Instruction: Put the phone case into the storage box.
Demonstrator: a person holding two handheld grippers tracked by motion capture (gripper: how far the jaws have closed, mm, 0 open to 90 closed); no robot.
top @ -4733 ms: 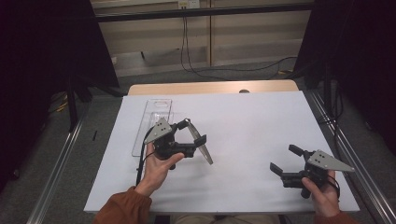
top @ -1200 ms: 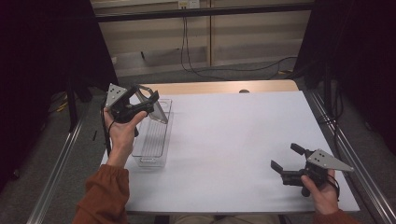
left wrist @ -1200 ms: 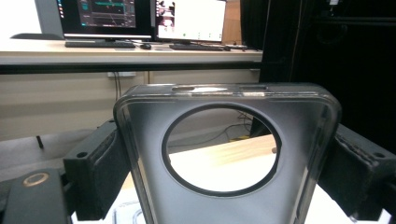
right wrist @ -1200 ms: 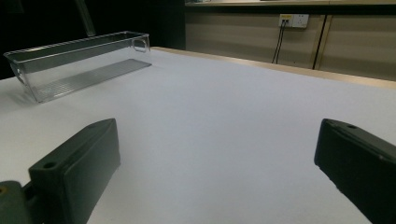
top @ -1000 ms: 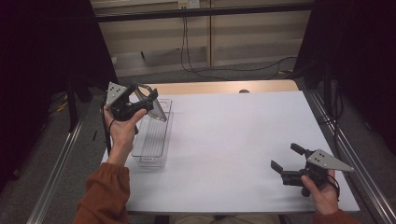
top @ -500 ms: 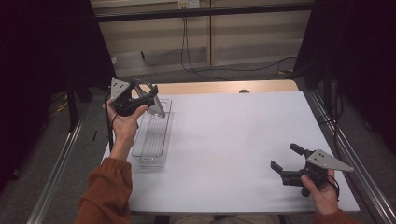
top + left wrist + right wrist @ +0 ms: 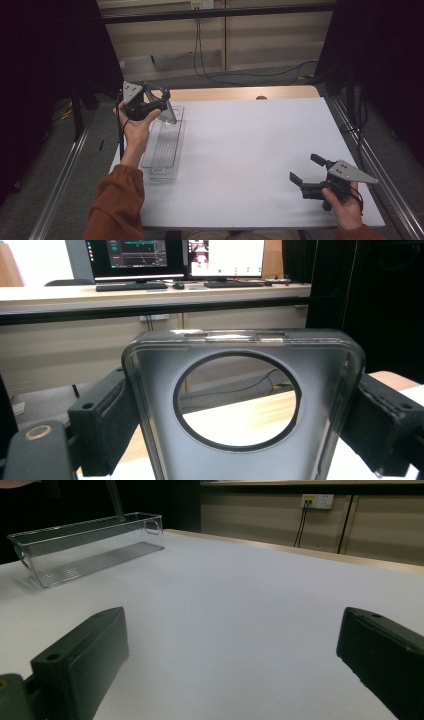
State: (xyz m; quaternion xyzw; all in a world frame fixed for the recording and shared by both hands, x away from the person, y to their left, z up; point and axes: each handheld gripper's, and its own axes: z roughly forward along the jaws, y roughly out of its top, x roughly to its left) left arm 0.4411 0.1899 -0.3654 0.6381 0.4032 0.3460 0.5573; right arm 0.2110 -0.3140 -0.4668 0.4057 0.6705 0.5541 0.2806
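The left hand-held gripper (image 7: 159, 101) is raised above the far left part of the white-topped bench (image 7: 250, 150), its two black jaws clamped on the side edges of a smoky translucent phone case with a large round camera cut-out (image 7: 240, 405). In the left gripper view the case stands upright between the pads (image 7: 107, 420), its rounded top edge uppermost, and through the cut-out the pale wooden far edge of the bench shows. From the high view the case (image 7: 168, 111) hangs over the far end of a long, clear plastic rectangular bin (image 7: 162, 150) that lies lengthwise near the bench's left edge; whether the case touches the bin cannot be told.

The right hand-held gripper (image 7: 306, 169) rests low at the near right corner of the bench, well apart from the bin, its jaws spread wide with nothing between them. In the right gripper view the two black pads (image 7: 82, 655) stand far apart over bare white surface, and the clear bin (image 7: 85, 545) lies farther off at the upper left.
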